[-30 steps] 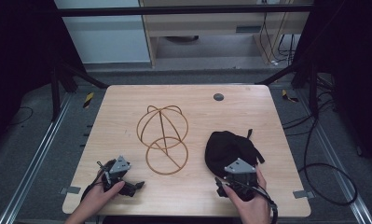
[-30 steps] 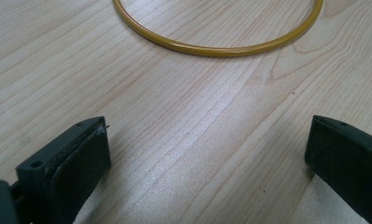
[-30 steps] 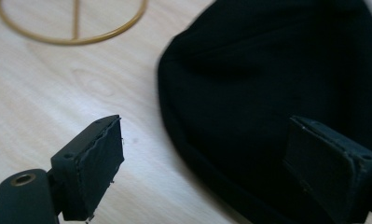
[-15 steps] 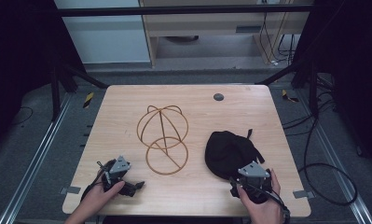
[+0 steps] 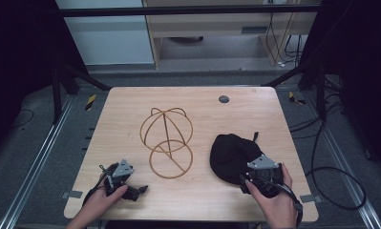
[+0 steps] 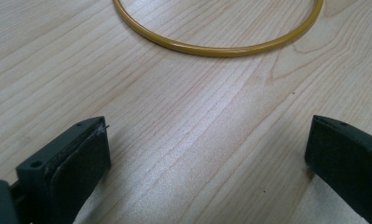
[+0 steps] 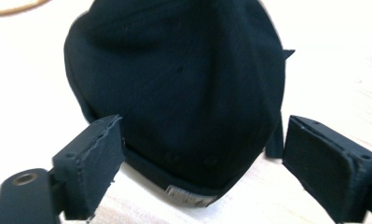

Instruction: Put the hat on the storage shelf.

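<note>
Since the earlier frames the right gripper (image 5: 251,180) has drawn back toward the table's near edge, off the black cap (image 5: 232,153). The cap, soft matte fabric with stitched panels, lies crown-up on the right half of the pale wood-grain table (image 5: 274,119); its strap end points away from the person. Right jaws stand spread wide, empty, flanking its near rim. Left of it sits a glossy yellow wire cap-frame (image 5: 166,136). The left gripper (image 5: 139,191) rests released, jaws parted, near the frame's ring.
</note>
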`<state>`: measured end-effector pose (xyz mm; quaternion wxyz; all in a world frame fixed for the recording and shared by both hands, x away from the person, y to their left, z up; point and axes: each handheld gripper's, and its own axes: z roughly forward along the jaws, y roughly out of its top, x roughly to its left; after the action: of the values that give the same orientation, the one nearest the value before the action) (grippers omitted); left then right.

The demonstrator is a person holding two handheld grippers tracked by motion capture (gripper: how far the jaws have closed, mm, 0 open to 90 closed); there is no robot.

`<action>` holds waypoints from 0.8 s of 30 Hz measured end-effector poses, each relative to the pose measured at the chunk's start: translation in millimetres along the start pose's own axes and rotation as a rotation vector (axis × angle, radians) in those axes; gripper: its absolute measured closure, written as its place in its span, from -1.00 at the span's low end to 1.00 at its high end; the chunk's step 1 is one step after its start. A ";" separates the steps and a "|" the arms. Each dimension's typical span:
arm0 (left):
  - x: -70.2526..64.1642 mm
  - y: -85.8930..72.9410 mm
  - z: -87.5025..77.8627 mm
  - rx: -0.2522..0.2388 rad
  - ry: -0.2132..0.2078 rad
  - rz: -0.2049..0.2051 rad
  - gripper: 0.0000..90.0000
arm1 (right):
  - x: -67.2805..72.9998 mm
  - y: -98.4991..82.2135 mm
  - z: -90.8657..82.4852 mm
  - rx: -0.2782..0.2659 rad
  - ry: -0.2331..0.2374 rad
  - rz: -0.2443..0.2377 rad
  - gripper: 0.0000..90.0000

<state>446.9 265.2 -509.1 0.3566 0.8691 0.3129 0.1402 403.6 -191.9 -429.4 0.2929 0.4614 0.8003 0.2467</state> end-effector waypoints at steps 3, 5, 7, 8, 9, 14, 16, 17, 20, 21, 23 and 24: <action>0.0 0.0 0.0 0.000 0.000 0.000 -1.00 | -6.1 12.1 -1.2 0.018 0.020 -0.005 -0.78; 0.0 0.0 0.0 0.000 0.000 0.000 -1.00 | -12.9 25.9 -2.5 0.045 0.045 -0.008 -0.74; 0.0 0.0 0.0 0.000 0.000 0.000 -1.00 | -16.9 35.2 -3.8 0.053 0.057 -0.028 -0.67; 0.0 0.0 0.0 0.000 0.000 0.000 -1.00 | -18.8 40.0 -4.2 0.062 0.063 -0.043 -0.66; 0.0 0.0 0.0 0.000 0.000 0.000 -1.00 | -21.1 44.5 -4.4 0.072 0.071 -0.050 -0.63; 0.0 0.0 0.0 0.001 0.000 0.000 -1.00 | -31.9 64.8 -1.9 0.135 0.099 -0.084 -0.55; 0.0 0.0 0.0 0.000 0.000 0.000 -1.00 | -35.5 72.5 -0.5 0.150 0.118 -0.092 -0.53; 0.0 0.0 0.0 0.000 0.000 0.000 -1.00 | -36.9 75.9 0.5 0.153 0.122 -0.100 -0.52; 0.0 0.0 0.0 0.000 0.000 0.000 -1.00 | -38.2 81.8 4.5 0.175 0.138 -0.106 -0.50; 0.0 0.0 0.0 0.000 0.000 0.000 -1.00 | -38.4 86.5 10.3 0.179 0.153 -0.117 -0.48; 0.0 0.0 0.0 0.000 0.000 0.000 -1.00 | -38.0 88.4 13.4 0.181 0.168 -0.116 -0.46; 0.0 0.0 0.0 0.001 0.000 0.000 -1.00 | -37.4 90.3 16.8 0.180 0.178 -0.115 -0.44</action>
<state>447.0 265.2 -509.1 0.3564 0.8692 0.3127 0.1401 484.0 -181.9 -372.2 0.1919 0.4155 0.8672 0.1964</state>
